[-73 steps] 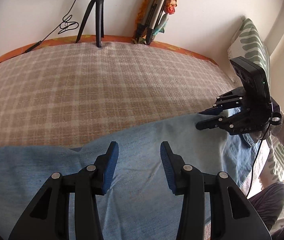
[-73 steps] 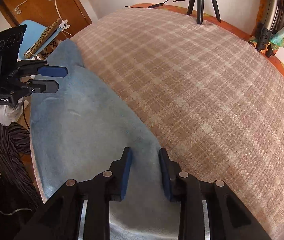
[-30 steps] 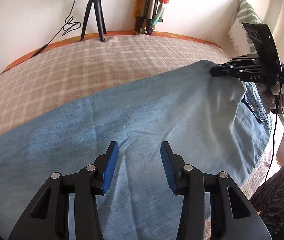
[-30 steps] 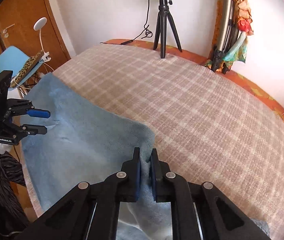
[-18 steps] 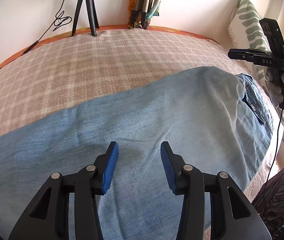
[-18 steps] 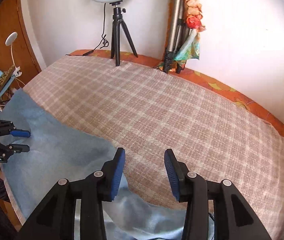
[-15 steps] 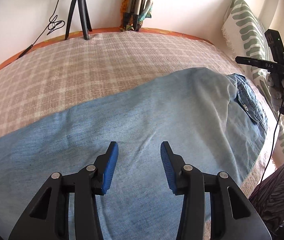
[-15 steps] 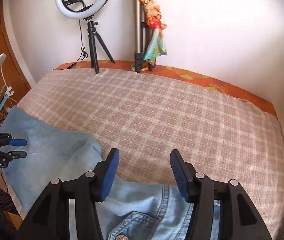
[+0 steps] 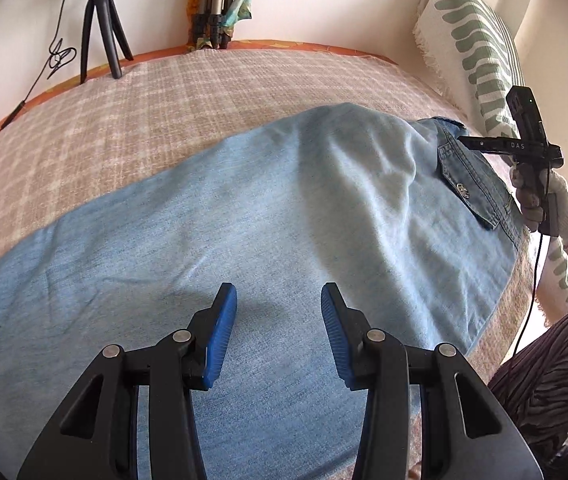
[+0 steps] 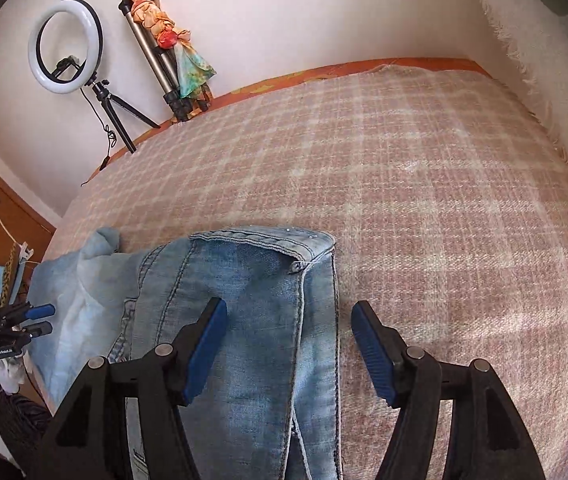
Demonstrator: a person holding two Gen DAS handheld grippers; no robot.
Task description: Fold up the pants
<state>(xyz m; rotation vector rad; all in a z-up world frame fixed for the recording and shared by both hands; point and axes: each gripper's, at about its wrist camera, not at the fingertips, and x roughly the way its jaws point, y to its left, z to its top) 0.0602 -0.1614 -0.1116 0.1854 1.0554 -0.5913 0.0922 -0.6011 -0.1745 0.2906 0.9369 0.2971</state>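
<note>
Light blue jeans (image 9: pixel 284 208) lie across the plaid bed, a pale leg folded over toward the darker waist part with pocket and button. My left gripper (image 9: pixel 276 296) hovers open over the leg fabric with nothing between its blue pads; it also shows small at the left edge of the right wrist view (image 10: pixel 44 320). My right gripper (image 10: pixel 287 308) hangs over the waistband (image 10: pixel 260 256), its jaws opening, with the denim beneath them and the pads off the cloth. In the left wrist view the right gripper (image 9: pixel 467 142) appears edge-on at the waist end, held in a gloved hand.
The pink plaid blanket (image 10: pixel 403 184) covers the bed up to a white wall. A ring light on a tripod (image 10: pixel 64 46) and a folded tripod with a scarf (image 10: pixel 172 52) stand at the far edge. A green-patterned pillow (image 9: pixel 475 36) leans at the right. A person's striped trouser leg (image 9: pixel 543 380) is by the bed.
My right gripper let go of the pale leg fabric, opened wide and swung right over the waistband. The left gripper drifted over the leg and stayed open.
</note>
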